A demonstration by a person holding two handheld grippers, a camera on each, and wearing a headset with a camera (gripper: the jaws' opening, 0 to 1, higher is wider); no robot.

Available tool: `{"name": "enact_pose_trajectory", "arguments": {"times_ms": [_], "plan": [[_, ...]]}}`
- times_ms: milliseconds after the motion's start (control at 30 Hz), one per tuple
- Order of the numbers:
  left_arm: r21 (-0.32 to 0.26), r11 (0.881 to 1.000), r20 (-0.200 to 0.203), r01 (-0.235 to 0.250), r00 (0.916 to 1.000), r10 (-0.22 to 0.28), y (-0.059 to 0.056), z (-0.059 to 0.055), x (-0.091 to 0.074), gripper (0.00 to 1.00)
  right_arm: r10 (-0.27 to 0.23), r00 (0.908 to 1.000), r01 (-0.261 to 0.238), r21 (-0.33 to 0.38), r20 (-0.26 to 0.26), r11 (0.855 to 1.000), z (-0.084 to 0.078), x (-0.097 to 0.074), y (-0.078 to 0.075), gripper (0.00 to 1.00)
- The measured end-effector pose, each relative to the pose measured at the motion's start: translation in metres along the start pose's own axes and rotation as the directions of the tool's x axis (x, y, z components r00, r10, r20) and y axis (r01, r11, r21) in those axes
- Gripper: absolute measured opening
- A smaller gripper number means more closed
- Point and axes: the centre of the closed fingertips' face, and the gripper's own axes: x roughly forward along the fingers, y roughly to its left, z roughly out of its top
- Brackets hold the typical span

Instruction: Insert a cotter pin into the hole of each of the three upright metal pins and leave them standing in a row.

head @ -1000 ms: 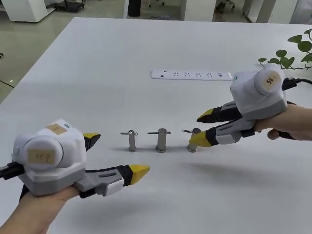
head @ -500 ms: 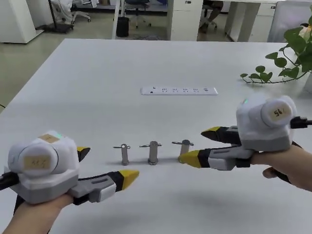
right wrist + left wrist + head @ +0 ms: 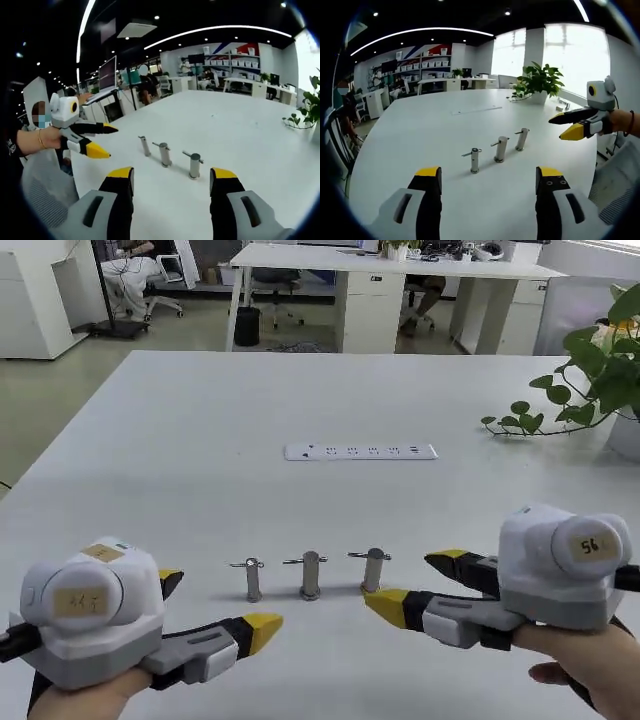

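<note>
Three metal pins stand upright in a row on the white surface, toward its near side. Each has a cotter pin through its top, sticking out left. Left gripper is near-left of the row, fingers wide, holding nothing. Right gripper is near the right-hand pin but apart from it, fingers wide, also empty. Power strip lies farther back, well apart from the pins. Potted plant at far right.

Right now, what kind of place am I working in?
Probably an open-plan office or lab workspace: a large white table carrying a long white power strip, more white desks behind it, and wall shelves of white storage bins.
</note>
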Motion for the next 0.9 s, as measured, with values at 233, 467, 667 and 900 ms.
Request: {"name": "enact_pose_trajectory", "arguments": {"times_ms": [233, 467, 667, 900], "plan": [[0.0, 1.0, -0.014, -0.004, 0.9999, 0.004, -0.004, -0.006, -0.003, 0.74, -0.043, 0.9991, 0.043, 0.028, -0.001, 0.999, -0.008, -0.001, 0.005, 0.57], [0.001, 1.0, -0.013, -0.008, 0.9999, 0.008, -0.006, -0.008, -0.006, 0.74, -0.086, 0.9963, 0.086, 0.04, -0.001, 0.995, -0.012, -0.007, 0.004, 0.57], [0.002, 1.0, -0.002, -0.013, 0.9999, 0.013, -0.006, -0.007, -0.009, 0.73, -0.084, 0.9964, 0.084, 0.056, -0.013, 0.995, -0.017, -0.011, 0.005, 0.57], [-0.002, 1.0, -0.008, -0.021, 0.9998, 0.021, -0.005, -0.01, -0.012, 0.72, -0.095, 0.9953, 0.095, 0.043, -0.018, 0.995, -0.018, -0.013, 0.006, 0.57]]}}
